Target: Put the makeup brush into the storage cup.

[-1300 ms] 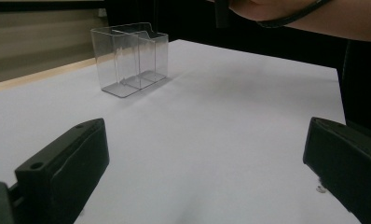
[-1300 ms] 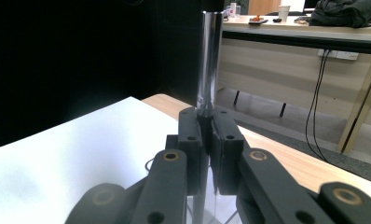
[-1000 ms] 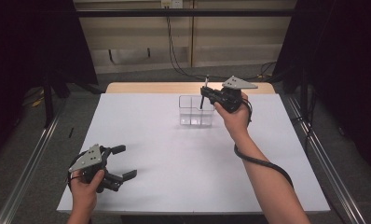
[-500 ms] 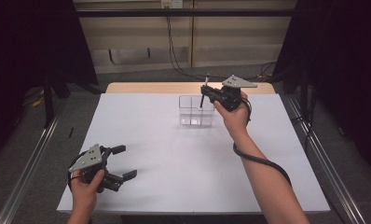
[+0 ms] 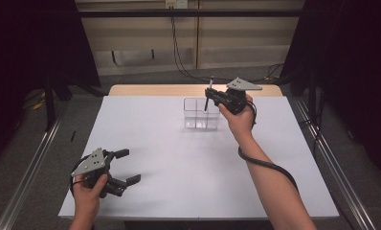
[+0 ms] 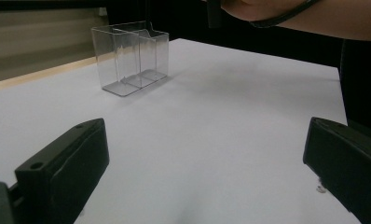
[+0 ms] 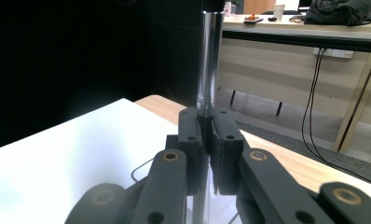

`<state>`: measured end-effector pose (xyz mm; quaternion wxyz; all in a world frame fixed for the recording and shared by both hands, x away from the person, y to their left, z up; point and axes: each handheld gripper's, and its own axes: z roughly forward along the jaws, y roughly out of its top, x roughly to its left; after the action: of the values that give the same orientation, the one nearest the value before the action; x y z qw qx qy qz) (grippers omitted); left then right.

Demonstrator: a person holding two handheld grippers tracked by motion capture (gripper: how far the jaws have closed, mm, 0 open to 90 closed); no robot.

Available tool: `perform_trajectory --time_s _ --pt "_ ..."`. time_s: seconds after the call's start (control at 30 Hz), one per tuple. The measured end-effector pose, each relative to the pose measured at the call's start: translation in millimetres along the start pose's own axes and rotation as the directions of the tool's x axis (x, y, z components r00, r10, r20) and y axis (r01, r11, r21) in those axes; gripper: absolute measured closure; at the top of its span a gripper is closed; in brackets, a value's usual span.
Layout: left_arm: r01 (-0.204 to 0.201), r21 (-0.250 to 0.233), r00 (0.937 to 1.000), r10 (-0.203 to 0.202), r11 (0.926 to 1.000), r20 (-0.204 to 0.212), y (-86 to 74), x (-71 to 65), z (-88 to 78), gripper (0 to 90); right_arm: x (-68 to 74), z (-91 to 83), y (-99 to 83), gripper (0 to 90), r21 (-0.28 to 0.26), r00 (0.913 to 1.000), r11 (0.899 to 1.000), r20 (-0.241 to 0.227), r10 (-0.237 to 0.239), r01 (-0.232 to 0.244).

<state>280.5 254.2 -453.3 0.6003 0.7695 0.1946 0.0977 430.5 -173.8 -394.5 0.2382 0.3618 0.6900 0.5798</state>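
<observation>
Two jaws of the right hand-held gripper pinching an upright pen, hovering just above the clear organizer, readying a drop; left hand-held gripper idling, spread.

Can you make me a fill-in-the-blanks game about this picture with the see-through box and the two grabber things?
1. The right gripper is shut on a thin, shiny ____ pen.
2. It holds the pen right above the clear ____.
3. The left gripper has its jaws ____, with nothing between them.
4. The box stands on a ____ table.

Missing words: silver; box; open; white
</observation>
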Motion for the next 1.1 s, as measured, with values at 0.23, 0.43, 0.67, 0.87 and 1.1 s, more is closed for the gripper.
perform_trajectory --time_s 0.23,0.43,0.67,0.87,1.1 --pt "0.000 -0.002 1.0000 0.000 1.0000 0.001 0.3 -0.3 -0.1 0.2 -0.5 1.4 -1.5 83.8 0.004 1.0000 1.000 0.004 0.003 -0.003" --pt "-0.001 -0.002 1.0000 0.001 1.0000 -0.001 0.5 -0.2 -0.5 0.2 0.8 3.8 -3.1 83.8 0.008 1.0000 1.000 0.007 0.003 -0.003" --pt "-0.002 -0.001 1.0000 0.002 1.0000 -0.002 0.7 0.0 -0.3 0.2 0.1 4.6 -3.9 83.8 0.012 0.9999 1.000 0.010 -0.001 0.001" --pt "-0.003 -0.003 1.0000 0.003 1.0000 -0.008 1.3 0.0 -1.4 0.2 0.9 6.3 -4.6 83.8 0.013 0.9999 1.000 0.010 0.001 -0.001" --pt "-0.003 -0.004 1.0000 0.003 1.0000 -0.005 1.4 -0.4 -1.2 0.2 2.1 8.7 -7.8 83.7 0.023 1.0000 1.000 0.008 0.000 -0.001"
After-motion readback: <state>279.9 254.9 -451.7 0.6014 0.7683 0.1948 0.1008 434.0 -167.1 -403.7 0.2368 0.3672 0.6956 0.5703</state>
